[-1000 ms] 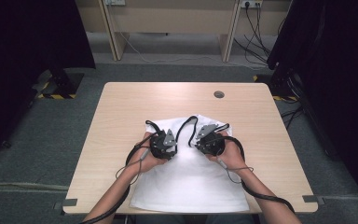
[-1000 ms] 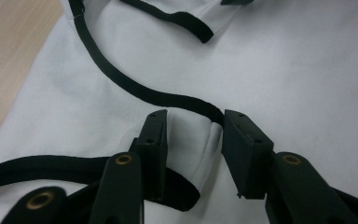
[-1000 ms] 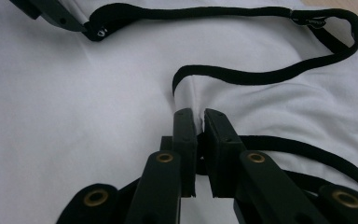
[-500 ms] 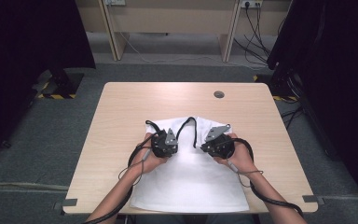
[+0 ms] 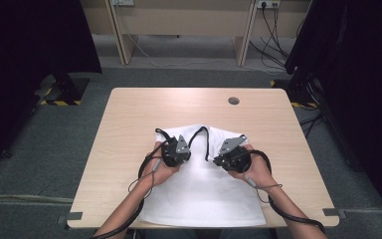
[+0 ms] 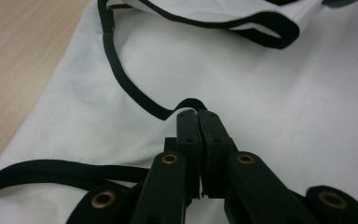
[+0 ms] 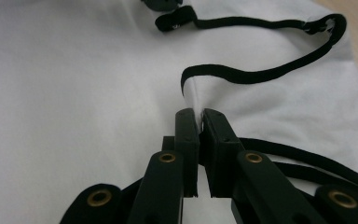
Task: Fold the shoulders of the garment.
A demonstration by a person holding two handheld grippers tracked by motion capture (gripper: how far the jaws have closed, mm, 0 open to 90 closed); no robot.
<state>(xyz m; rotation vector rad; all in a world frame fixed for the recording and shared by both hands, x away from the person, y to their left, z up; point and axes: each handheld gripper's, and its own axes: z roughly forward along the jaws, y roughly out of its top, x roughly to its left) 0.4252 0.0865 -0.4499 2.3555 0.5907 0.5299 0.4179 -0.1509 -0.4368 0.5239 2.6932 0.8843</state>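
My left gripper (image 6: 196,112) has just been closing and now its 2 jaws are pinched together on the black trim (image 6: 130,88) of the white garment (image 6: 242,74), right where that trim loops up to the tips. My right gripper (image 7: 196,112) is clamped on a raised fold of the same white cloth, with black edging (image 7: 261,73) curling away toward 2 o'clock. From the high view, I see the left gripper (image 5: 178,151) and right gripper (image 5: 231,152) side by side near the garment's (image 5: 204,194) upper edge, at about 11 and 1 o'clock of it. The garment lies flat on the wooden table (image 5: 129,119), toward its near edge.
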